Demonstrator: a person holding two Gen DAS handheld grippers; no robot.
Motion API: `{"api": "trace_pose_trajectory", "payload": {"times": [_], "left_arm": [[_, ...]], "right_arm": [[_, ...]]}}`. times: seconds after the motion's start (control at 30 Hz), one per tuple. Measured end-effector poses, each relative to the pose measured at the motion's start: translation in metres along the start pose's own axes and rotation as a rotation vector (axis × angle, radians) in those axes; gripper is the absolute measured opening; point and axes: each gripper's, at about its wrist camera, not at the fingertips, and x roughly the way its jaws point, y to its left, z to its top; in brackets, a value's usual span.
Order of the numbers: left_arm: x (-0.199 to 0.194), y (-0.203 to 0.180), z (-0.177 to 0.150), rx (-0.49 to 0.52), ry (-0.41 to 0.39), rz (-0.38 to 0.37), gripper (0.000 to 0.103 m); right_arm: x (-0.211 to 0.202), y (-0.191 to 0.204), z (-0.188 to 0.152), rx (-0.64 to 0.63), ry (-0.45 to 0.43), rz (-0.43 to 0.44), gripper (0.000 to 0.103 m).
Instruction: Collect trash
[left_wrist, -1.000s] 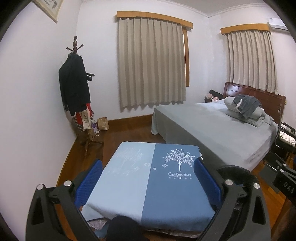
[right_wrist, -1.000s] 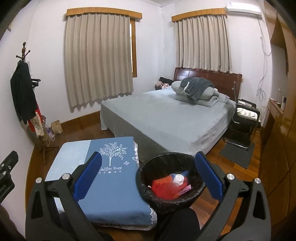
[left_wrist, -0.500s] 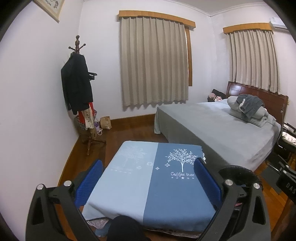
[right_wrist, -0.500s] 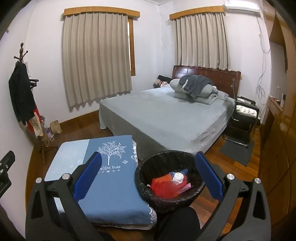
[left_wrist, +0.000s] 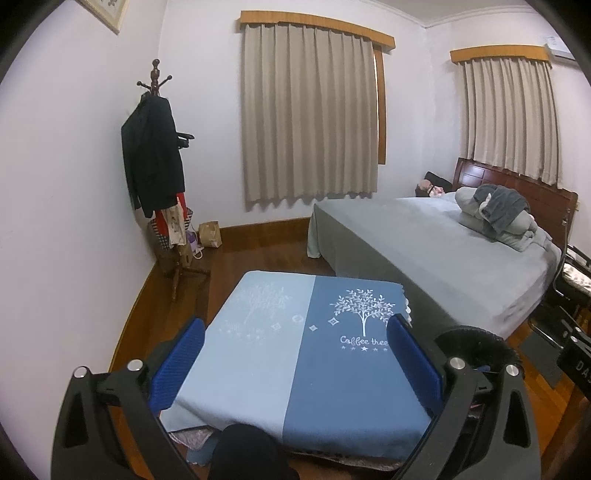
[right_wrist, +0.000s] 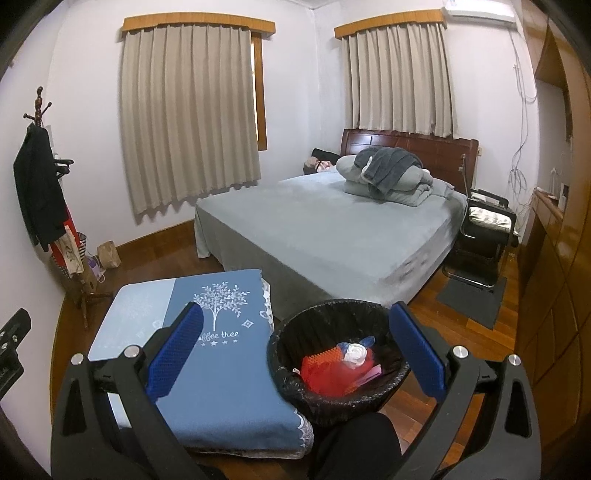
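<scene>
Blue cloth (left_wrist: 295, 362) shows no trash, bin (right_wrist: 338, 354) (at three o'clock) holds some; both empty claws, left gripper (left_wrist: 295, 358) and right gripper (right_wrist: 295, 347), gape wide, so look around slowly.

Both views are evenly and rather dimly lit by indoor light from above, with a cool violet cast on the walls (left_wrist: 74, 184) and closed curtains (right_wrist: 188, 110). Strong fisheye bending curves the edges into dark corners. Soft glare shines on the wooden floor (right_wrist: 461, 325); focus is fairly sharp throughout.
</scene>
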Motion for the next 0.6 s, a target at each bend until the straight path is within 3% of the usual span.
{"api": "trace_pose_trajectory", "payload": {"times": [0.6], "left_arm": [[0.0022, -0.0004, -0.0011, 0.0, 0.003, -0.004, 0.097]], "right_arm": [[0.004, 0.0016, -0.0034, 0.003, 0.004, -0.002, 0.098]]}}
